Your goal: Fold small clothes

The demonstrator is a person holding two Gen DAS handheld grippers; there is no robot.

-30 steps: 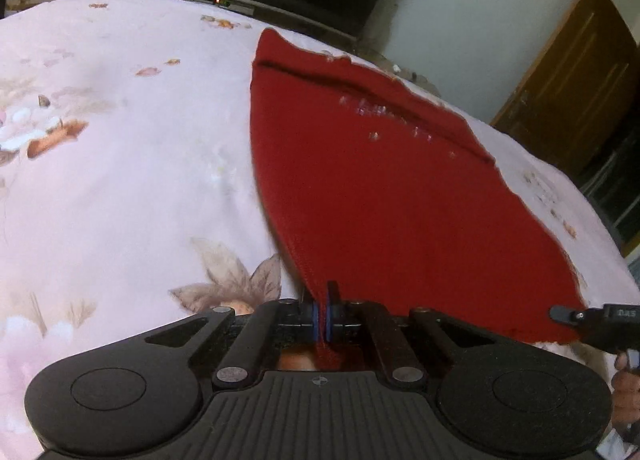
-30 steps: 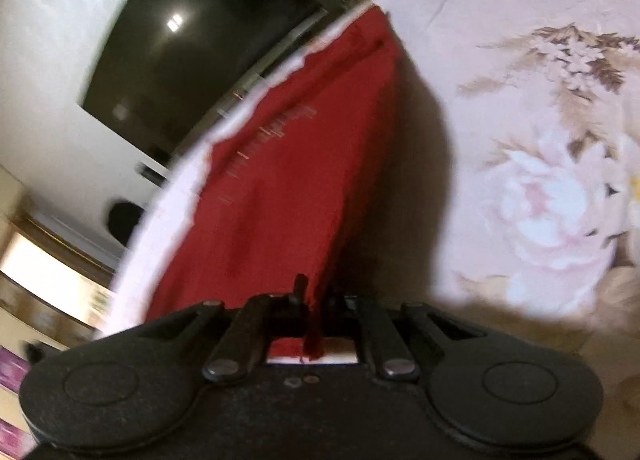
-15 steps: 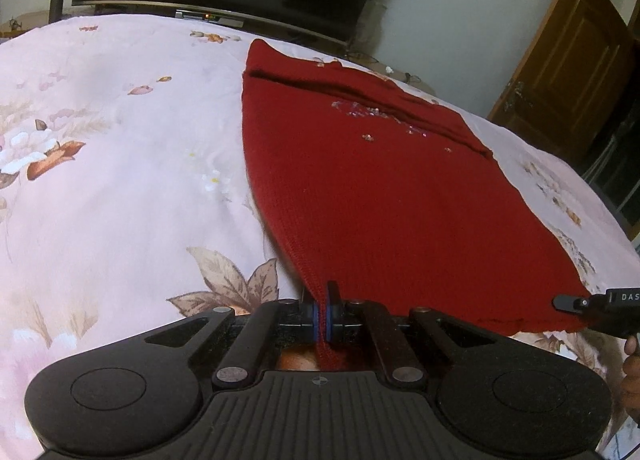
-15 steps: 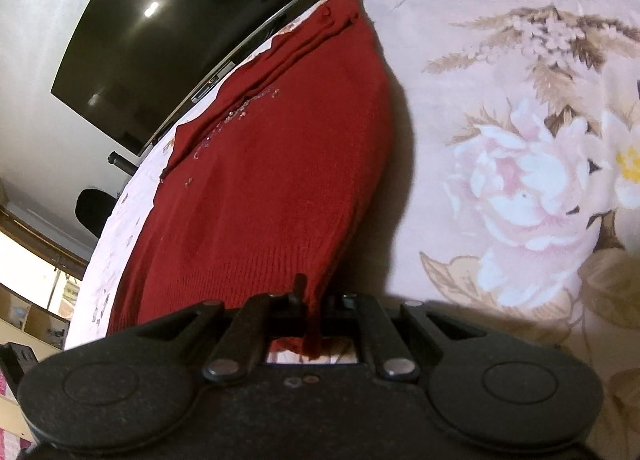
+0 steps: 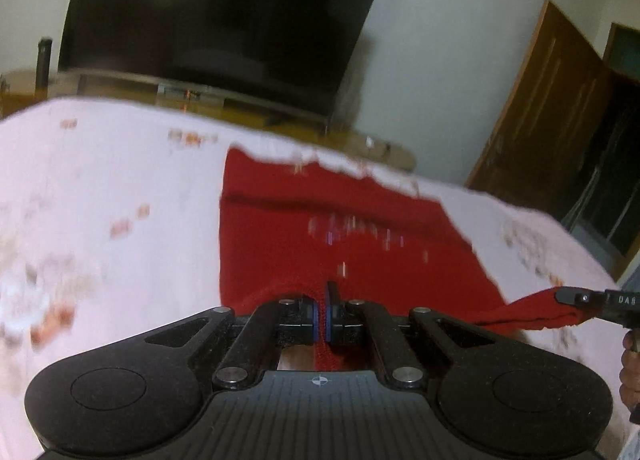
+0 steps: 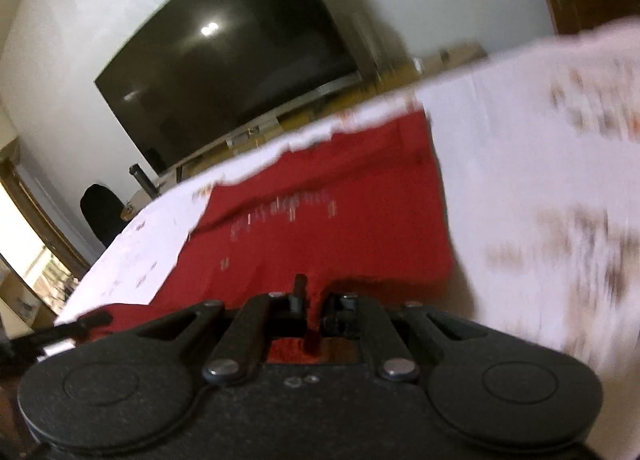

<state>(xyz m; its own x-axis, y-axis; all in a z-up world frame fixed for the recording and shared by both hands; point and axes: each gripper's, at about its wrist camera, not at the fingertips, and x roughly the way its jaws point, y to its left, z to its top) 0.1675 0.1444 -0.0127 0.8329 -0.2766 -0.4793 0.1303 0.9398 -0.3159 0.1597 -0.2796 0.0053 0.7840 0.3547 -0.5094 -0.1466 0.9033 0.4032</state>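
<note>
Sweater (image 5: pixel 336 244) flat on bed (image 5: pixel 100 219), 12 o'clock of both grippers; near hem lifted. L gripper (image 5: pixel 323 320) clamped on hem corner, R gripper (image 6: pixel 316 316) pinching other corner.

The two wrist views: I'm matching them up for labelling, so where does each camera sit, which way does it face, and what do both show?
Left wrist: sits behind the left gripper, facing along its fingers over the red garment toward the TV; the right gripper and some of a hand show at right.
Right wrist: sits behind the right gripper, tilted, facing the same garment and TV; the left gripper shows at left.
Shared: garment, floral bedspread, TV, and each other's gripper.
</note>
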